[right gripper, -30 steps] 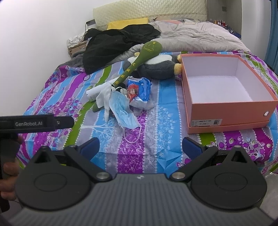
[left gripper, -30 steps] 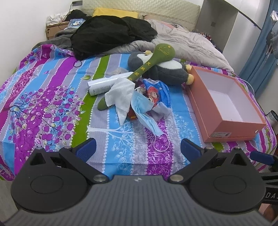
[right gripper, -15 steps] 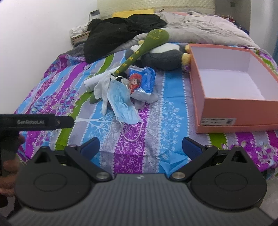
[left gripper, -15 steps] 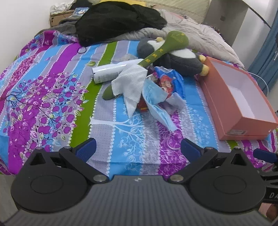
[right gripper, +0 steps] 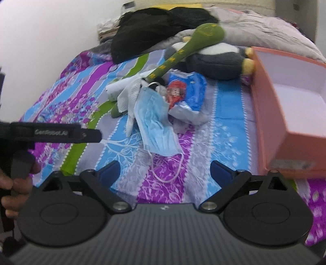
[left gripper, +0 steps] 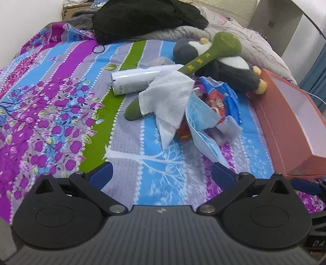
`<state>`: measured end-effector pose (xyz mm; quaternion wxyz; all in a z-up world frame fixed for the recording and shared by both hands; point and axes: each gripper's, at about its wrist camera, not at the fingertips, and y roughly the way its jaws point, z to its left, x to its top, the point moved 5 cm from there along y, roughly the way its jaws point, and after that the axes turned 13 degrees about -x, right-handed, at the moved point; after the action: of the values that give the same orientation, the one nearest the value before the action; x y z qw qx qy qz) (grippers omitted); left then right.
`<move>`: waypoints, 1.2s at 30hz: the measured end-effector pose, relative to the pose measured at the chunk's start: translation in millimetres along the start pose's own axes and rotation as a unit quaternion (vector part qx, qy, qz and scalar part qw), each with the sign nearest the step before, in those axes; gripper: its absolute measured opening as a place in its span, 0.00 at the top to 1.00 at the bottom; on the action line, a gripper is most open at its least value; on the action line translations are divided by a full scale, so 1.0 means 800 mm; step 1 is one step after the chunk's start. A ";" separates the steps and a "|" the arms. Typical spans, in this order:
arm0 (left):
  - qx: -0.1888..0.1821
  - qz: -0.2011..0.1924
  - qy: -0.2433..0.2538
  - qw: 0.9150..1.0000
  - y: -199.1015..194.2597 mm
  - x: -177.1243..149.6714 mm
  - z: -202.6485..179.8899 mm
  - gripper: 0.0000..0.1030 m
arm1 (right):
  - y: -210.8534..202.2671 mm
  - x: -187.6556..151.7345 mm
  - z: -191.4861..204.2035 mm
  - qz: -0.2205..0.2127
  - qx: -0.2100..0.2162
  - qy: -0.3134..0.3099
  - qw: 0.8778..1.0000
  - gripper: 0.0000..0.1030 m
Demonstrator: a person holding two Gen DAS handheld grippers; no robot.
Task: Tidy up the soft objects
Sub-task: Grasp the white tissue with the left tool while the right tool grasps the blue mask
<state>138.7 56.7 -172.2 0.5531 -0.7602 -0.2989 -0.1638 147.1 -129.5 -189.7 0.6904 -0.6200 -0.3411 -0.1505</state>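
You are looking at a bedspread point(left gripper: 61, 106) striped in purple, sky blue, grey and lime green, patterned with white dotted lines, white tree outlines and magenta leaves. On it are lying a light blue face mask point(right gripper: 154, 122), a plain white tissue point(left gripper: 169, 95), a white tube point(left gripper: 134, 80) with dark print, and a blue packet point(right gripper: 186, 90) showing a red cartoon figure. The long plush point(left gripper: 214, 55) is olive green with yellow characters; the plush penguin point(left gripper: 230, 69) is dark grey, white and yellow. The box point(right gripper: 289, 130) is showing salmon outside, white inside. Black clothing point(left gripper: 146, 18) is lying beside pale grey bedding point(right gripper: 264, 28).
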 end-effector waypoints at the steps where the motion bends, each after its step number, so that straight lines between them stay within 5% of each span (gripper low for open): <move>1: -0.001 0.001 0.000 1.000 0.007 0.002 0.003 0.00 | 0.007 0.001 0.002 0.000 0.002 -0.005 1.000 0.17; 3: -0.005 0.002 0.001 1.000 0.023 0.006 0.010 0.01 | 0.024 0.004 0.010 -0.002 0.001 -0.021 1.000 0.25; 9: -0.013 -0.010 -0.012 1.000 0.070 0.021 0.036 0.11 | 0.069 0.008 0.024 -0.014 0.016 -0.054 0.998 0.25; 18: -0.031 -0.004 0.036 0.999 0.141 0.034 0.034 0.40 | 0.117 0.006 0.046 -0.009 0.024 -0.093 0.995 0.26; 24: -0.042 0.000 0.045 0.998 0.173 0.035 0.035 0.66 | 0.132 0.011 0.052 -0.009 0.021 -0.095 0.995 0.61; 26: -0.055 -0.002 0.034 0.998 0.180 0.035 0.038 0.80 | 0.135 0.014 0.053 -0.013 0.015 -0.103 0.995 0.84; 29: -0.074 -0.006 0.019 0.997 0.183 0.035 0.039 0.92 | 0.133 0.019 0.049 -0.016 0.015 -0.096 0.995 0.94; 36: -0.099 -0.026 0.004 0.995 0.159 0.035 0.031 0.96 | 0.107 0.025 0.038 -0.021 0.011 -0.076 0.997 0.95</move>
<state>238.8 61.2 -258.9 0.4716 -0.8029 -0.2983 -0.2098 206.9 -80.0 -240.9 0.6663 -0.6144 -0.4070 -0.1138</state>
